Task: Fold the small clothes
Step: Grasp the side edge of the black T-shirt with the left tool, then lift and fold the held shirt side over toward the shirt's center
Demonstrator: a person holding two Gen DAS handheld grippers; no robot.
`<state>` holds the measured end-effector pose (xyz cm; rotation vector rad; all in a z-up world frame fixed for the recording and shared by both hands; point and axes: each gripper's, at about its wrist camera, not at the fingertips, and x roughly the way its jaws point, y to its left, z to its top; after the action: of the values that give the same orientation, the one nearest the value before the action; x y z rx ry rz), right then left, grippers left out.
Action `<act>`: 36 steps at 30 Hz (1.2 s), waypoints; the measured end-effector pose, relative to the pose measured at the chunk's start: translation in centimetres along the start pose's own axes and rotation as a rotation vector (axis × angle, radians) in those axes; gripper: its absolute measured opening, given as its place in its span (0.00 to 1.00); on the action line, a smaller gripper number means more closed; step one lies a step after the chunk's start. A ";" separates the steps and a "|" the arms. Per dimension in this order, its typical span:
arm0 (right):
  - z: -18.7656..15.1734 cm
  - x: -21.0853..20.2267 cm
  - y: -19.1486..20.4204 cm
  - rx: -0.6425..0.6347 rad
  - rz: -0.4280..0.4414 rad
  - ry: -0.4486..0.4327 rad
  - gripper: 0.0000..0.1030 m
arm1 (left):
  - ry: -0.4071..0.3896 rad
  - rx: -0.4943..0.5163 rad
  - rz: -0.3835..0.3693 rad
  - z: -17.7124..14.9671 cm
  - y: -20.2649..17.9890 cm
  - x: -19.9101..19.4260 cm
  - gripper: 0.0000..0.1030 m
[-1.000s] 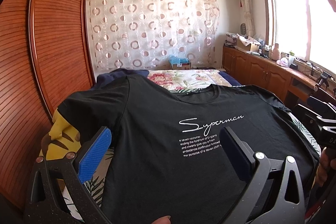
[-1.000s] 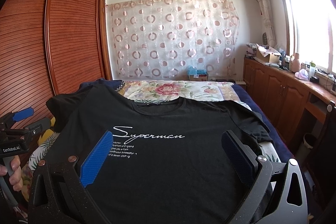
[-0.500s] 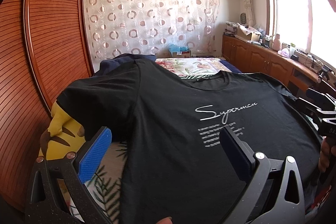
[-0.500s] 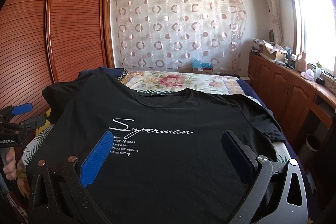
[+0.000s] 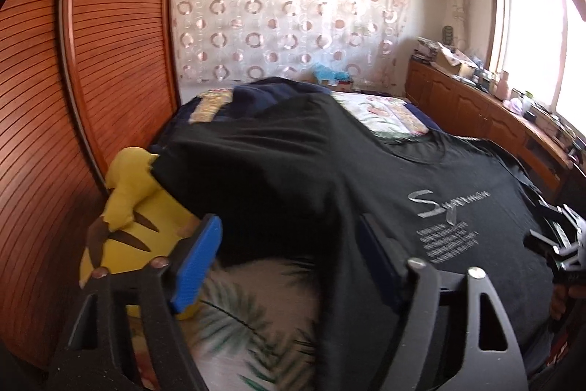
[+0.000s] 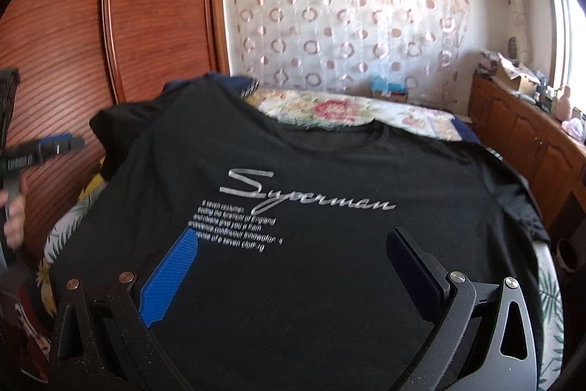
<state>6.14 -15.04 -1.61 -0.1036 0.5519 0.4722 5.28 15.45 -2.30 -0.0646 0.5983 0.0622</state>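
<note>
While the black T-shirt [image 6: 311,266] lies flat, unfolded, on the bed [image 5: 256,325], I hold both tongs, left [image 5: 289,266] and right [image 6: 293,270], agape, empty; every fold remains.

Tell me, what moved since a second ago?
The left gripper swung left, so the yellow plush and bedsheet show more and the shirt sits further right in its view. The right gripper moved closer to the print. Both stay open, nothing grabbed; the shirt stays spread.
</note>
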 end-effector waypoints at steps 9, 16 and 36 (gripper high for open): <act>0.9 0.1 -1.9 -0.033 -0.004 0.064 1.00 | 0.029 -0.030 0.050 1.8 4.8 2.5 0.51; 0.9 0.2 -1.5 -0.049 -0.007 0.055 1.00 | 0.077 -0.118 0.041 0.8 7.7 5.2 0.51; 0.5 1.4 0.1 -0.065 -0.013 0.039 1.00 | -0.008 -0.090 -0.013 0.7 8.3 4.6 0.02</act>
<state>7.34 -14.26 -1.95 -0.1788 0.5738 0.4767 8.85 23.95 -4.69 -0.1558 0.5866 0.0770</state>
